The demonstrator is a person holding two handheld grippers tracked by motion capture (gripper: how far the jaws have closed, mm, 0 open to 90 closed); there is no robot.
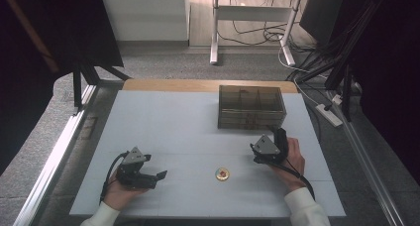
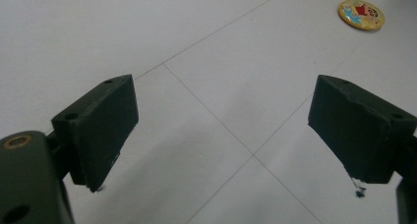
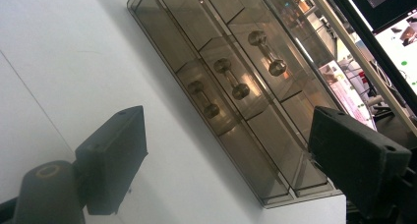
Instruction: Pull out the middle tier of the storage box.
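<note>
Badge (image 1: 222,174) on table (image 1: 163,122) between both grippers; drawer box (image 1: 251,106) behind, perhaps right of centre

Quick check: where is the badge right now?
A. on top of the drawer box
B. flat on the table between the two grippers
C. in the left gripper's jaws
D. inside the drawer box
B: the badge lies flat on the table, between the open left gripper and right gripper, touching neither.

We see a white-legged stand (image 1: 214,32) at the top centre of the frame, cables (image 1: 257,35) tangled beneath it, and a power strip (image 1: 329,114) at right.
</note>
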